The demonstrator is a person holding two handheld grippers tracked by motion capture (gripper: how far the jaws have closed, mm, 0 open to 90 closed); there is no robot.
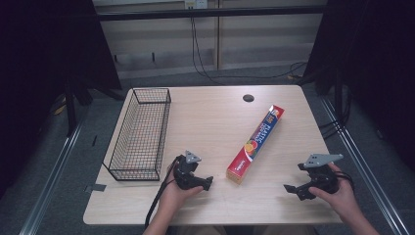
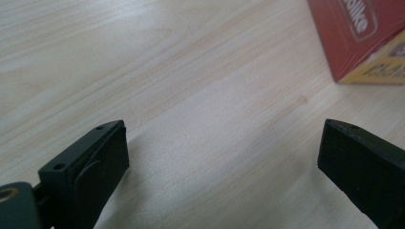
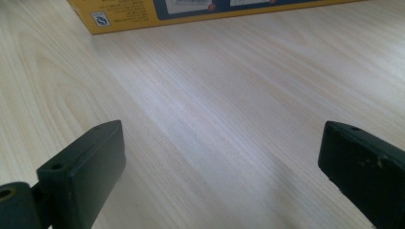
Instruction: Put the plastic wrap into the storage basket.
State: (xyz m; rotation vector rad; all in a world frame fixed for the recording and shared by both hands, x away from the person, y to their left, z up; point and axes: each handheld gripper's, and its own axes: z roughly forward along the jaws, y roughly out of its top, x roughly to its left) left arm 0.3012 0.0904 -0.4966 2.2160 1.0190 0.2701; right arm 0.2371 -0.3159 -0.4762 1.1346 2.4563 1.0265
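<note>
Showing only a red and yellow corner of the plastic wrap box [image 2: 363,38] in the left gripper view, lettering cut off. Lying diagonally on the wooden table [image 1: 205,122], long axis running near-left to far-right, between left gripper [image 1: 208,183] and right gripper [image 1: 289,188]. Both gaping apart, holding nothing. Wire basket [image 1: 139,132] sitting left; dark curtains hanging around.

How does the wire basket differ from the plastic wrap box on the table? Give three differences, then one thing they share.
The wire basket is black open mesh; the plastic wrap box is solid printed card in red and yellow. The basket is wide and open-topped; the box is slim and closed. The basket sits at the table's left edge; the box lies slantwise right of centre. Both are long and rest flat on the table.
</note>
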